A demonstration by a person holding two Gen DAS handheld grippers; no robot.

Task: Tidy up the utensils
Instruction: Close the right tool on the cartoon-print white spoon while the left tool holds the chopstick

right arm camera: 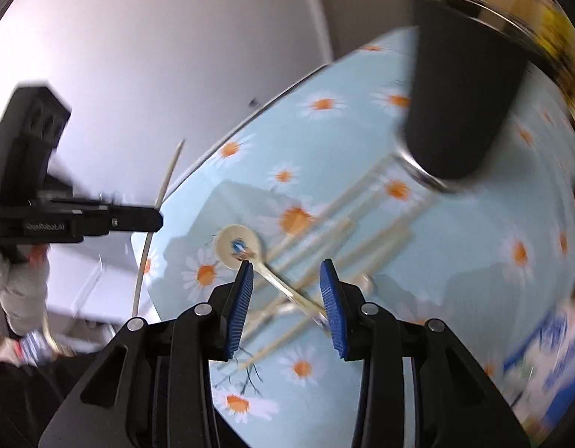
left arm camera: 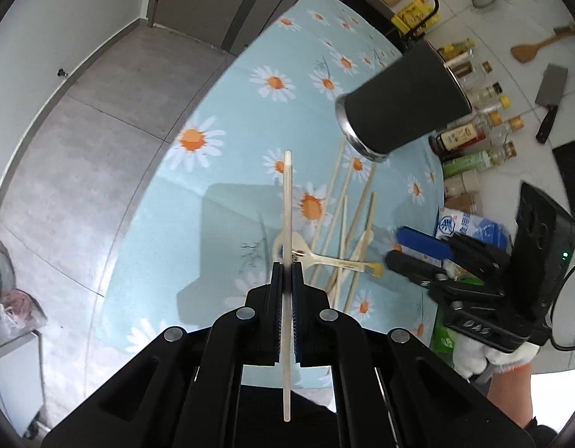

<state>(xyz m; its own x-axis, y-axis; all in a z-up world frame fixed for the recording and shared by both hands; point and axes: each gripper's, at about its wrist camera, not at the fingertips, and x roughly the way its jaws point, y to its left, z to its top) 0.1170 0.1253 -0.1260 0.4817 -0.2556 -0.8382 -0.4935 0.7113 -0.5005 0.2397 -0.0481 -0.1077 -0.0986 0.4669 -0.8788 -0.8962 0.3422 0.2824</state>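
A: The left gripper (left arm camera: 287, 280) was pressed together on one pale chopstick (left arm camera: 287, 201), pinching it near mid-length, so the stick ran through the jaws from twelve o'clock to six o'clock in the left wrist view. Where were the rest?

B: The loose chopsticks (left arm camera: 343, 201) lay fanned on the daisy tablecloth (left arm camera: 227, 86), toward one o'clock of that gripper, with a pale spoon (left arm camera: 324, 259) crossing them. The dark holder cup (left arm camera: 403, 104) stood beyond the pile, at about two o'clock.

A: And the right gripper (right arm camera: 287, 306)?

B: Its jaws stood partly spread with nothing between the pads; the spoon and sticks merely showed on the cloth below it. That view was blurred, so finer detail could not be told.

A: How did she judge the held stick would handle?

B: Light, stiff and smooth, she thought. Pinched by so narrow a pad, it could pivot or slide, and the long free ends would swing wide. A hold near the middle seemed fair for balance; a hold nearer the upper end might suit lowering it into the cup.

A: The spoon?

B: Probably light too, with a thin handle lying flat; the handle's middle looked the easiest place to take it, though the sticks beneath could roll when touched
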